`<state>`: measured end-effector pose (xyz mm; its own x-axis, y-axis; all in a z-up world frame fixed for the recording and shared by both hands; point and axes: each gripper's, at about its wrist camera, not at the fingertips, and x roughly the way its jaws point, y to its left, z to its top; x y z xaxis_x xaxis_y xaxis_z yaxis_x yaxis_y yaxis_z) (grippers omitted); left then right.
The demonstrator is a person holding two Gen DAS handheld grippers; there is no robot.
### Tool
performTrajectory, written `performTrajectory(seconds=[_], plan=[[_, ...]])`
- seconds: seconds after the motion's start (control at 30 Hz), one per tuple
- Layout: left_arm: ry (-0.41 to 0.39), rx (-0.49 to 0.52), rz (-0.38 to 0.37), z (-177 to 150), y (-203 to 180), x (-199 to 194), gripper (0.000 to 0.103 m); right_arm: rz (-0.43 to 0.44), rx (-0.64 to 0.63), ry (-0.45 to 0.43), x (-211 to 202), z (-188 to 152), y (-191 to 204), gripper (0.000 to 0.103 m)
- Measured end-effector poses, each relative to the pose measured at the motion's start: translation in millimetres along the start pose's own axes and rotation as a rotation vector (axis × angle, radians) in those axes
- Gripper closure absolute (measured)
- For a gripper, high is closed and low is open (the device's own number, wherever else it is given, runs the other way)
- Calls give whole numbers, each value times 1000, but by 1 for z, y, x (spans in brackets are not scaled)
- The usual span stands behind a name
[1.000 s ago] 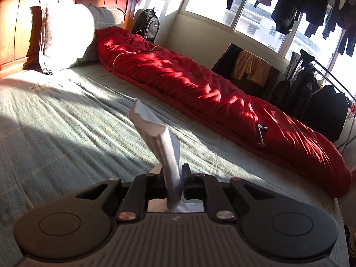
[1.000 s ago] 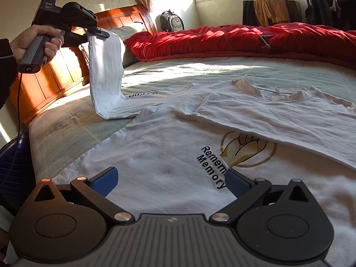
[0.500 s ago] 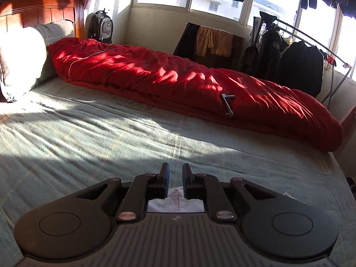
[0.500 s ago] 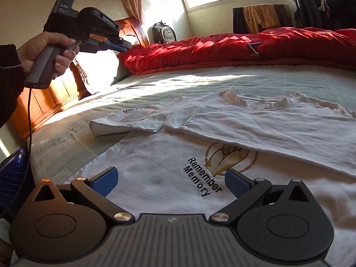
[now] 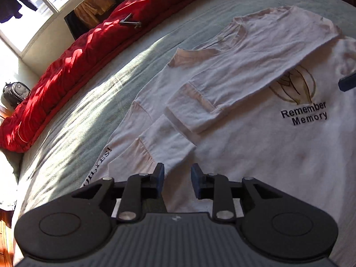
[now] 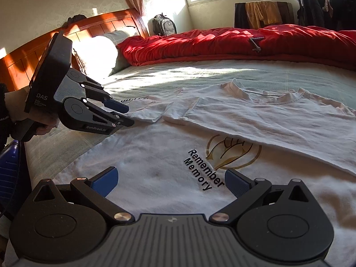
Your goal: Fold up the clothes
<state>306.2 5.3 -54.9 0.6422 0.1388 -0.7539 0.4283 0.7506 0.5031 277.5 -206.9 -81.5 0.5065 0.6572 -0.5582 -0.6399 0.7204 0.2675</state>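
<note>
Soft cloth under my matt plastic jaws.

The white cotton T-shirt [image 6: 155,155] looks matt and faintly napped, its black lettering flat. The pale green woven bedsheet [image 5: 89,115] shows a coarse weave; the red quilted duvet [image 6: 222,42] has a slight sheen. My left gripper [image 5: 177,179] is ribbed matt black plastic with shiny metal rivets; the wooden headboard [image 6: 106,24] is glossy.

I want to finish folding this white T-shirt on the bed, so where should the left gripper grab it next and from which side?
Probably the T-shirt's near side edge, just below the folded-in sleeve. That edge lies flat and free on the bed sheet, so the left gripper, its jaws opening and empty, could come in low from the headboard side and pinch one layer.
</note>
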Motion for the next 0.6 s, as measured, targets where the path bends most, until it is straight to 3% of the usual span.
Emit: performTrajectory(seconds=[0.1,0.33,0.6], plan=[[-13,108,56,-2,-15,8,74,-4,-6,6,1,-1,1,0],[-18,183,118,3,-23,31,74,-3,-12,10,1,-1,1,0],[-50,287,237,3,-38,48,74,-8,-3,8,2,0,-1,0]])
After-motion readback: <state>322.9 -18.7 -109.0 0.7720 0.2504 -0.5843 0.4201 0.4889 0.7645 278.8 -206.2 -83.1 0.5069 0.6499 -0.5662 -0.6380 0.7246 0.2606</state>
